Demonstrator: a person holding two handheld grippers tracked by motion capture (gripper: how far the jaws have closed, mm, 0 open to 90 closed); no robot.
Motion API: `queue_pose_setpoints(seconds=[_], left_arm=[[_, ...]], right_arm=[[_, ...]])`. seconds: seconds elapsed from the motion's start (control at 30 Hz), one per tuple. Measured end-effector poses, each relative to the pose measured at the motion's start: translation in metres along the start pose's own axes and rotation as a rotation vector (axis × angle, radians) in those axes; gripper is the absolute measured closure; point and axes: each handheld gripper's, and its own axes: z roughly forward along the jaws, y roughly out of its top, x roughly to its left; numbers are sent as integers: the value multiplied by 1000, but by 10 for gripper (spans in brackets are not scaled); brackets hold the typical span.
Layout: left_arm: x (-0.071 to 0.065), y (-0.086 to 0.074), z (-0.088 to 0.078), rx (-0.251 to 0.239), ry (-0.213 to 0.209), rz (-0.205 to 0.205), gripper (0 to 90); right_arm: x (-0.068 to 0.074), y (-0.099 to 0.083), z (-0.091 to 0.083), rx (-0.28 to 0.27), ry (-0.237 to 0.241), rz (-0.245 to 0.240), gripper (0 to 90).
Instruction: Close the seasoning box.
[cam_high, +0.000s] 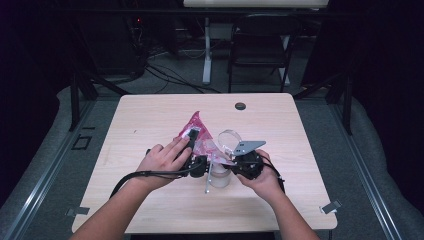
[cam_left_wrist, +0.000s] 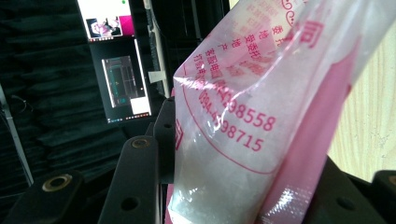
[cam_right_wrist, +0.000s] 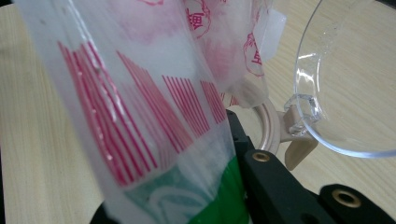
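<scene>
Between our left gripper's (cam_left_wrist: 224, 205) jaws sits the fat lower part of the pink-printed plastic bag (cam_left_wrist: 243, 140). The jaws stand partly apart and their pads press on it, so we hold it where the white powder inside bulges. Our right gripper's (cam_right_wrist: 187, 210) jaws are pinched fully together on the thin, red-striped end of the same bag (cam_right_wrist: 140, 121), with a green printed patch just at the pinch. Two grips on one bag make sense to us: one carries the weight, the other steers the loose end, probably to tip the contents out.

Taking the bag as our landmark, the clear jar (cam_high: 219, 176) stands just below it and between our two hands in the high view, with its hinged round lid (cam_right_wrist: 345, 88) thrown open just beside the bag's right edge. We judge the jar is placed there to catch what pours; whether any powder is in it already we cannot tell. The bag (cam_high: 196, 134) hangs above the table (cam_high: 150, 120), its pink tip pointing away from us. Beyond the bag, well apart, a small dark grommet (cam_high: 240, 106) sits in the table top.
</scene>
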Motion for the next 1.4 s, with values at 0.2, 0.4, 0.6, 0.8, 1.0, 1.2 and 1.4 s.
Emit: queue_pose_setpoints(seconds=[0.2,0.4,0.6,0.8,1.0,1.2,1.4], left_arm=[[-2,-3,0,1,-13,-36,627],[-9,-9,1,8,-30,-79,628],[-14,-11,2,14,-37,-88,626],[-18,-15,2,16,-41,-103,626],[-20,-17,0,32,-55,-129,625],[-27,-20,1,37,-71,-162,628],[-31,-22,1,38,-77,-174,629]], right_arm=[[1,1,-1,2,-3,-3,900],[1,1,-1,-1,2,-9,900],[3,2,0,-2,1,-8,900],[5,3,2,-4,3,-14,900],[7,4,2,-6,3,-20,900],[9,4,4,-4,6,-22,900],[9,5,4,-12,11,-18,900]])
